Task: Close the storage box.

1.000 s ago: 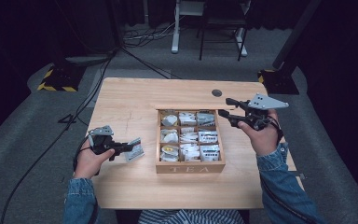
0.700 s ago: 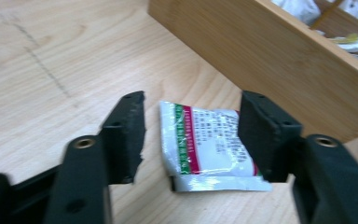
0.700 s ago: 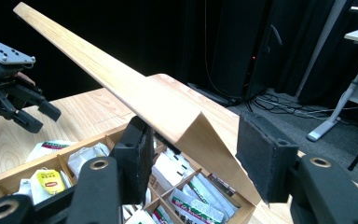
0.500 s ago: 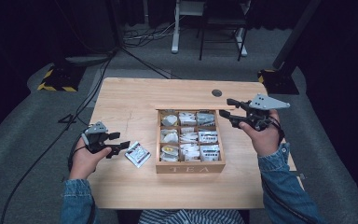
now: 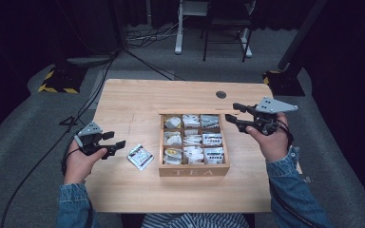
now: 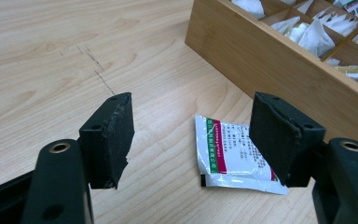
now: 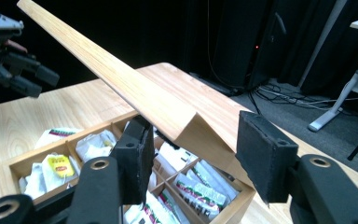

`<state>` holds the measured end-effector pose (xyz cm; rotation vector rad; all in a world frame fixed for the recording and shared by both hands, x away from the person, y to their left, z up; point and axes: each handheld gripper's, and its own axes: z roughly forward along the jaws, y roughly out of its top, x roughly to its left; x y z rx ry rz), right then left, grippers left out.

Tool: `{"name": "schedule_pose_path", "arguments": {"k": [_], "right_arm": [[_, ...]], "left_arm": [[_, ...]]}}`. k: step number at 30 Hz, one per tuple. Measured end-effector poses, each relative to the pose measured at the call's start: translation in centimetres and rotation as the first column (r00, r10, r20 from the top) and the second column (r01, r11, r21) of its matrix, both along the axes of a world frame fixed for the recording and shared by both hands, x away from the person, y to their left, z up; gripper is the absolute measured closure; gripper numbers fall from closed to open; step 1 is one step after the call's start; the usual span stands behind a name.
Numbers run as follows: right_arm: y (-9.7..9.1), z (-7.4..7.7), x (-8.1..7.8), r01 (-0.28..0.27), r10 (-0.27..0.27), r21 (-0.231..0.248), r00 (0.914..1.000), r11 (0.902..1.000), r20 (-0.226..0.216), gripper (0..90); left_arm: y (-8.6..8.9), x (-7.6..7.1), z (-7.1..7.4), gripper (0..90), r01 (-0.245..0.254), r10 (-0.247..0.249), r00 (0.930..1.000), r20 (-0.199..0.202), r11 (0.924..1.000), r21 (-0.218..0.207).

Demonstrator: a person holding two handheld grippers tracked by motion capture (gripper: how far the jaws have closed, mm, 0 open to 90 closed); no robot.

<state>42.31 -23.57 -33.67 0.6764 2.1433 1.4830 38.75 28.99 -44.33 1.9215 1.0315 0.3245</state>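
A wooden box marked TEA stands mid-table, its compartments full of sachets. Its lid is raised, and my right gripper is shut on the lid's right corner, which sits between the pads. A white sachet with a green and red label lies flat on the table just left of the box. My left gripper hovers to the left of it, and its jaws have just been opening. In the left gripper view the sachet lies on the wood beyond the parted pads, untouched, beside the box wall.
The table has a round dark grommet behind the box. Cables run over the grey floor at the back left, near a yellow-and-black striped base. White desk legs stand farther off.
My left gripper has opened and let go of the sachet, which now lies on the table. The left hand drew back to the left and rose a little. The right hand kept still.
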Motion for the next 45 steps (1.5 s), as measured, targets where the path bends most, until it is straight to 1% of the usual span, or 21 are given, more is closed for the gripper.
{"name": "schedule_pose_path", "arguments": {"k": [2, 4, 6, 8, 9, 12, 16, 18, 19, 21, 26, 29, 30, 38, 40, 42, 45], "right_arm": [[0.0, 0.1, -0.2, -0.006, 0.006, -0.016, 1.0000, 0.9999, -0.008, 47.3], [0.0, 0.2, -0.3, -0.012, 0.011, -0.034, 0.9995, 0.9993, -0.029, 47.2], [0.1, 0.2, -0.6, -0.013, 0.011, -0.054, 0.9996, 0.9985, -0.027, 47.3], [0.3, 0.3, -0.9, -0.017, 0.014, -0.087, 0.9994, 0.9961, -0.032, 47.5], [0.3, 0.3, -1.0, -0.019, 0.016, -0.097, 0.9994, 0.9951, -0.030, 47.6], [0.4, 0.3, -1.4, -0.029, 0.024, -0.136, 0.9991, 0.9903, -0.036, 47.7], [0.4, 0.3, -1.8, -0.038, 0.030, -0.165, 0.9983, 0.9855, -0.050, 47.1], [0.4, 0.4, -2.1, -0.044, 0.037, -0.170, 0.9984, 0.9845, -0.043, 47.6], [0.4, 0.4, -2.3, -0.042, 0.036, -0.184, 0.9987, 0.9821, -0.037, 48.0], [0.5, 0.3, -2.4, -0.049, 0.042, -0.197, 0.9983, 0.9792, -0.040, 47.7], [0.2, 0.0, -2.9, -0.065, 0.057, -0.200, 0.9974, 0.9777, -0.045, 47.9], [0.0, -0.1, -3.2, -0.080, 0.070, -0.197, 0.9958, 0.9772, -0.060, 48.0], [-0.1, -0.2, -3.2, -0.083, 0.072, -0.197, 0.9954, 0.9770, -0.063, 48.0], [-0.2, -0.7, -3.7, -0.107, 0.094, -0.223, 0.9933, 0.9689, -0.068, 47.9], [-0.2, -0.8, -3.8, -0.112, 0.099, -0.225, 0.9926, 0.9679, -0.071, 47.6], [-0.2, -1.0, -3.9, -0.114, 0.101, -0.235, 0.9926, 0.9653, -0.069, 47.5], [-0.1, -1.2, -4.2, -0.121, 0.106, -0.254, 0.9918, 0.9596, -0.071, 47.2]], "left_arm": [[0.0, -0.1, 0.1, 31.7, -0.008, 0.008, 1.0000, 0.001, 1.0000, -0.004], [0.1, -0.2, 0.2, 31.8, -0.006, 0.006, 1.0000, 0.000, 1.0000, -0.003], [0.1, -0.2, 0.2, 31.7, -0.006, 0.006, 1.0000, 0.002, 1.0000, -0.003], [0.2, -0.2, 0.2, 31.8, -0.007, 0.007, 1.0000, 0.002, 1.0000, -0.006], [0.3, -0.2, 0.1, 31.8, -0.016, 0.016, 0.9999, 0.000, 0.9998, -0.012], [0.5, -0.1, -0.1, 31.9, -0.022, 0.021, 0.9997, -0.007, 0.9996, -0.020], [0.6, 0.0, -0.4, 31.5, -0.011, 0.010, 0.9996, -0.027, 0.9996, -0.025], [0.6, 0.0, -0.5, 31.5, -0.012, 0.011, 0.9995, -0.031, 0.9995, -0.028], [0.7, 0.0, -0.6, 31.6, -0.011, 0.010, 0.9994, -0.032, 0.9996, -0.027], [0.7, 0.1, -0.7, 31.6, -0.012, 0.011, 0.9992, -0.038, 0.9995, -0.028], [0.8, 0.1, -0.9, 31.6, -0.012, 0.010, 0.9988, -0.047, 0.9995, -0.030], [0.7, 0.1, -1.1, 31.6, -0.010, 0.008, 0.9986, -0.052, 0.9994, -0.032], [0.7, 0.1, -1.2, 31.6, -0.003, 0.001, 0.9982, -0.060, 0.9995, -0.030], [0.9, -0.3, -1.8, 31.6, -0.006, 0.004, 0.9966, -0.083, 0.9997, -0.023], [1.0, -0.5, -1.9, 31.6, -0.015, 0.013, 0.9958, -0.090, 0.9996, -0.023], [1.2, -0.6, -2.1, 31.6, -0.022, 0.019, 0.9958, -0.090, 0.9995, -0.023], [1.4, -0.7, -2.3, 31.6, -0.026, 0.024, 0.9947, -0.100, 0.9994, -0.023]]}}
